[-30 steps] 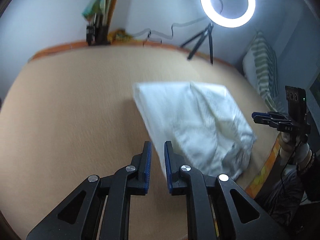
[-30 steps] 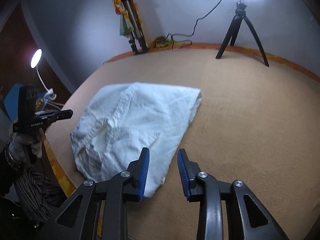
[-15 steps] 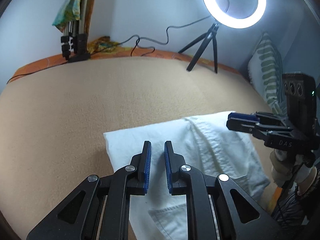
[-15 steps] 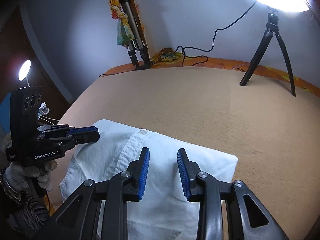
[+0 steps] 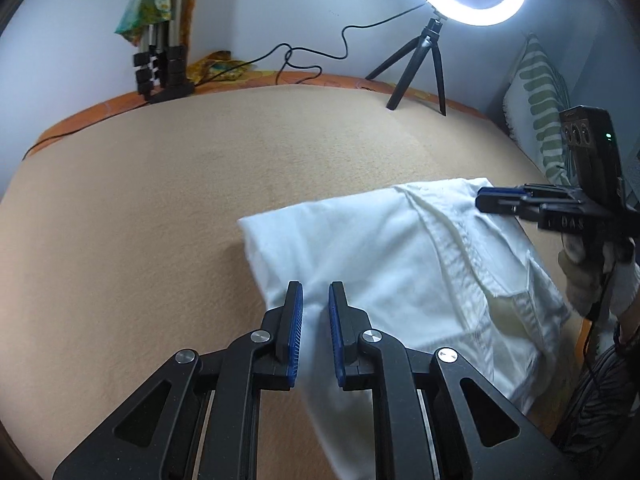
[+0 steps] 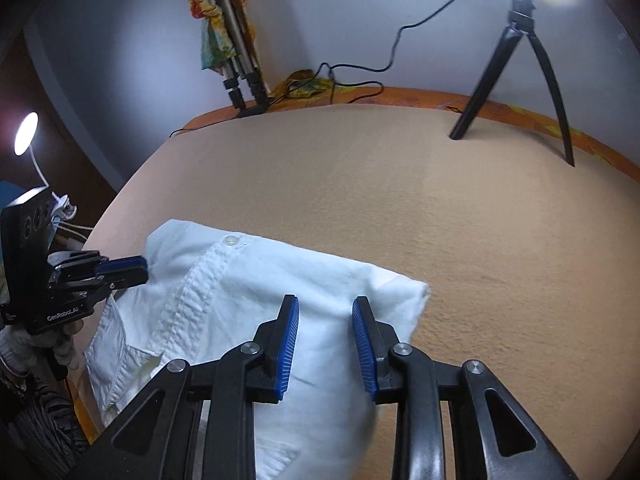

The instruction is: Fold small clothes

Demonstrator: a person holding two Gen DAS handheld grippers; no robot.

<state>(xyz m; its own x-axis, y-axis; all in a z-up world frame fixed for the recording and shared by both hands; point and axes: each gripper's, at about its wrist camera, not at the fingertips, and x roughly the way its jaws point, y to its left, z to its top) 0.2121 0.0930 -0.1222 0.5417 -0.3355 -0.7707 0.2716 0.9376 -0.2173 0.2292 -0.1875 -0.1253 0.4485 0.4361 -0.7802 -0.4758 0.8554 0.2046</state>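
A white buttoned shirt point(image 5: 400, 264) lies folded on the tan bed cover point(image 5: 160, 200), near the front edge. It also shows in the right wrist view point(image 6: 240, 292). My left gripper point(image 5: 315, 300) hovers over the shirt's left part, jaws a narrow gap apart with nothing between them. In the right wrist view the left gripper point(image 6: 136, 269) sits at the shirt's left corner. My right gripper point(image 6: 325, 316) is open over the shirt's right part, empty. In the left wrist view the right gripper point(image 5: 492, 200) is at the shirt's far right corner.
A ring light on a black tripod point(image 5: 424, 60) stands at the back of the bed. A folded tripod with a coloured cloth point(image 5: 160, 40) leans in the back corner, with a black cable point(image 5: 312, 60) along the wall. A striped pillow point(image 5: 540, 120) lies at right.
Both grippers have moved in over the shirt from farther back and lower. The shirt now fills the near view. Jaw gaps look unchanged.
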